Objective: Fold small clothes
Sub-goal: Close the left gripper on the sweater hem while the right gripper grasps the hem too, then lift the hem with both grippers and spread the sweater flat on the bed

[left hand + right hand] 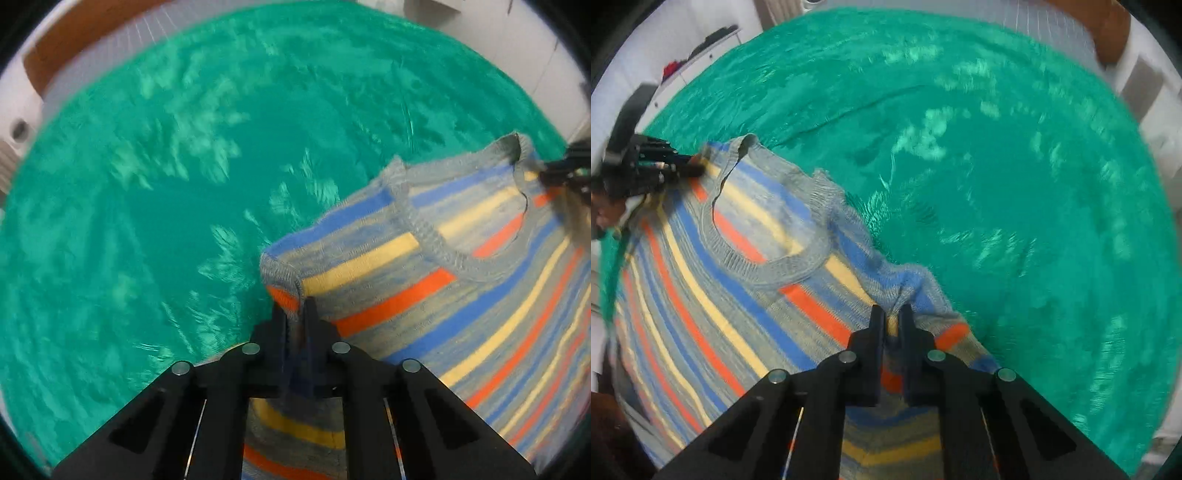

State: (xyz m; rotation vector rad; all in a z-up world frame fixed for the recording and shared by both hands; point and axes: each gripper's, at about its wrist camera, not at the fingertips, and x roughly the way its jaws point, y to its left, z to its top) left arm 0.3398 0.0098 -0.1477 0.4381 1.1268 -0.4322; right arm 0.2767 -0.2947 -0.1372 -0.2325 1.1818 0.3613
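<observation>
A small knitted striped sweater (pixel 461 280), grey with blue, yellow and orange bands, is held above a green cloth surface (pixel 166 184). My left gripper (pixel 295 306) is shut on its left shoulder edge. My right gripper (pixel 892 314) is shut on the other shoulder of the sweater (pixel 738 280). The grey neckline (pixel 798 258) faces the cameras between the two grips. The right gripper also shows at the right edge of the left wrist view (pixel 565 173), and the left gripper at the left edge of the right wrist view (pixel 657 162). The lower part of the sweater hangs out of view.
The green cloth (pixel 1015 184) covers the whole work surface. White furniture (pixel 698 48) with dark items stands beyond its far left edge. A brown and white edge (pixel 74 40) lies beyond the far side.
</observation>
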